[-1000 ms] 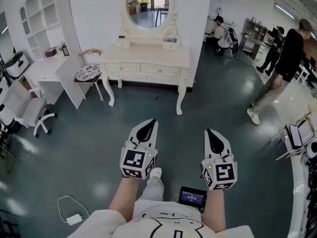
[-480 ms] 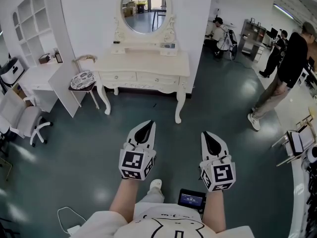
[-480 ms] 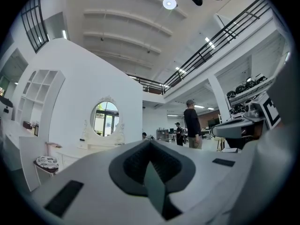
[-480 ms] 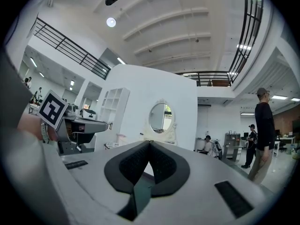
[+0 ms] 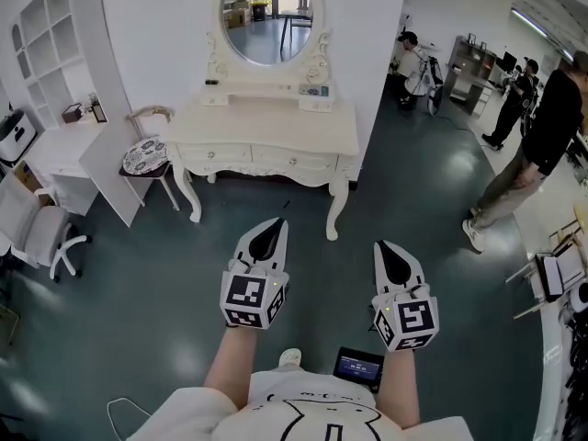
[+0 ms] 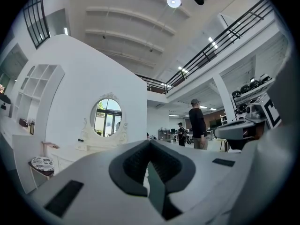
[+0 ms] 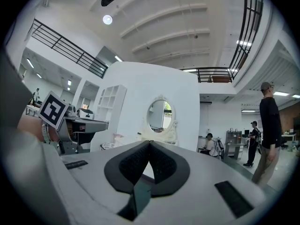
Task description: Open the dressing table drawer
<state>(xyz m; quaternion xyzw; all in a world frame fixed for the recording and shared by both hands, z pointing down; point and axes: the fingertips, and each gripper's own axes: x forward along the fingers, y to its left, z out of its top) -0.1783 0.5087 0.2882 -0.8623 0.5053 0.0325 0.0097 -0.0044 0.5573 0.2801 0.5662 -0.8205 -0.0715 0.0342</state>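
Head view shows the dressing table (image 5: 276, 122) against the white wall, well ahead across the floor, its drawers (image 5: 213, 153) closed beneath the top. The left gripper (image 5: 273, 231) and right gripper (image 5: 387, 249) point level toward it, jaws pressed together and empty. They are probably just being carried this way for the approach, as no drawer handle is within reach.

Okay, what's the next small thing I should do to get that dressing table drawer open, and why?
Probably step closer to the dressing table. Its drawers are shut, and bare floor lies between it and the left gripper and right gripper. Both are shut and empty, so neither looks able to reach a drawer yet.
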